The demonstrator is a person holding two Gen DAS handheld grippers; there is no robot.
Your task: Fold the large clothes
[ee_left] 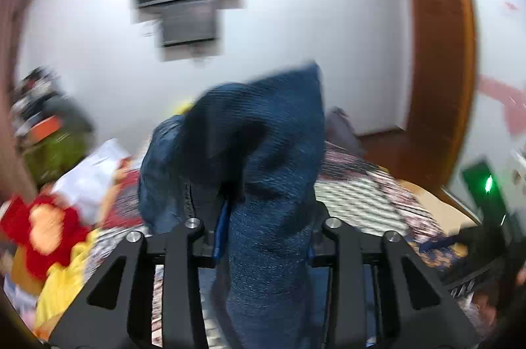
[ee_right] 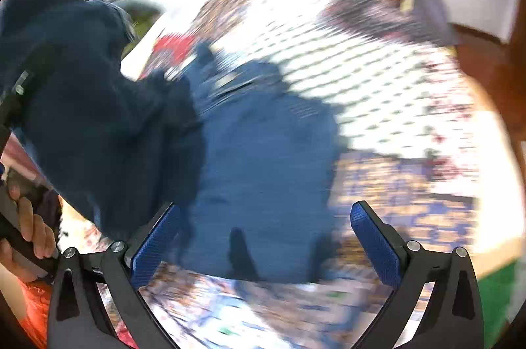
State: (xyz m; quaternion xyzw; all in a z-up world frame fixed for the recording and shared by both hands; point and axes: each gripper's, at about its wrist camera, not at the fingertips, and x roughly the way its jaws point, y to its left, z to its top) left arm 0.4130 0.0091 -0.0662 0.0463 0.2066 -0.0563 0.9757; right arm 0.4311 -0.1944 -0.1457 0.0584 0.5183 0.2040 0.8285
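While the left gripper (ee_left: 263, 227) pinches the blue garment (ee_left: 263, 145) at centre frame above the bed (ee_left: 361, 191), carry it across evenly; the right gripper (ee_right: 266, 247), fingers spread and empty, should pin the cloth's lower right edge.

Left hand-held gripper (ee_left: 263, 217) clamped on a bunch of blue garment (ee_left: 263, 151), pads mostly hidden by cloth, right hand-held gripper (ee_right: 266, 247) with jaws wide apart, nothing between them, a hand (ee_right: 29, 234) gripping a dark handle
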